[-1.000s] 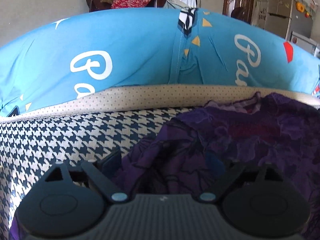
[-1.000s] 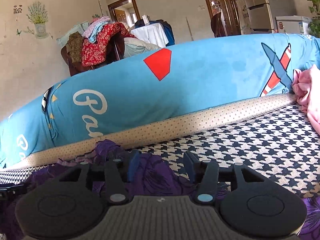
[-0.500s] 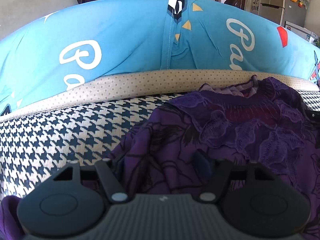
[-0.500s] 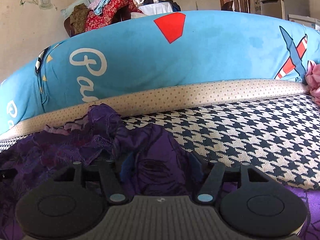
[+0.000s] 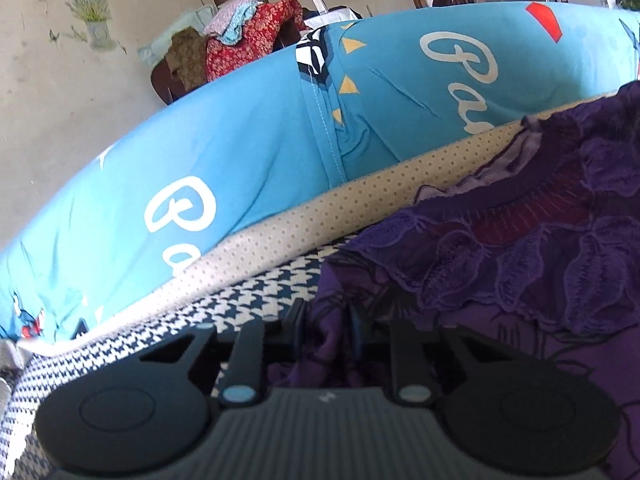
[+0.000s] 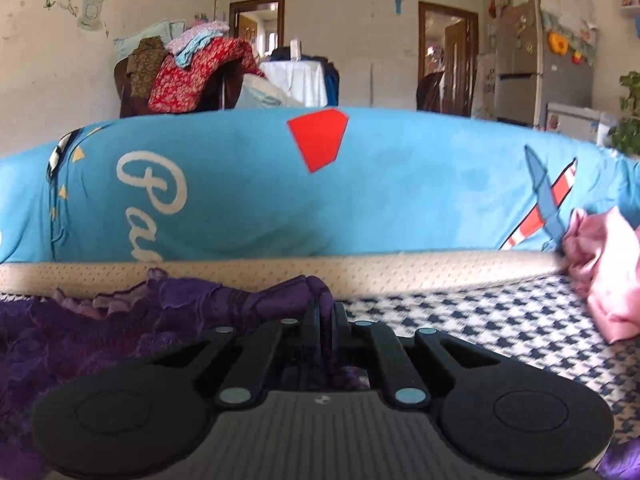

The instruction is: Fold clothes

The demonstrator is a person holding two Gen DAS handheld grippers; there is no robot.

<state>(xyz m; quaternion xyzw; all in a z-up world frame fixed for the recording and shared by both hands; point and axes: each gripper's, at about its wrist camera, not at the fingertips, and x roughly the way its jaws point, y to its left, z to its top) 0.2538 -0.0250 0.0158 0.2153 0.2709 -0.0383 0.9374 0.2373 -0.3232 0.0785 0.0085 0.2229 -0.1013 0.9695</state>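
Note:
A purple lace garment (image 5: 520, 240) lies spread on the black-and-white houndstooth cover (image 5: 248, 300), filling the right half of the left wrist view. My left gripper (image 5: 326, 322) is shut on a bunched fold at the garment's left edge. In the right wrist view the same purple garment (image 6: 120, 312) lies at the lower left. Its right edge rises in a pinched ridge between the black fingers (image 6: 314, 320) of my right gripper (image 6: 326, 320), which is shut on it.
A long blue printed bolster (image 6: 320, 192) runs across behind the cover, edged by a beige dotted border (image 6: 400, 272). Crumpled pink cloth (image 6: 604, 268) lies at the right. Behind stand a chair piled with clothes (image 6: 188, 76) and a fridge (image 6: 536, 60).
Both grippers have closed from open onto folds of the purple garment. The left wrist view has rolled and tilted, and the right wrist view has levelled out.

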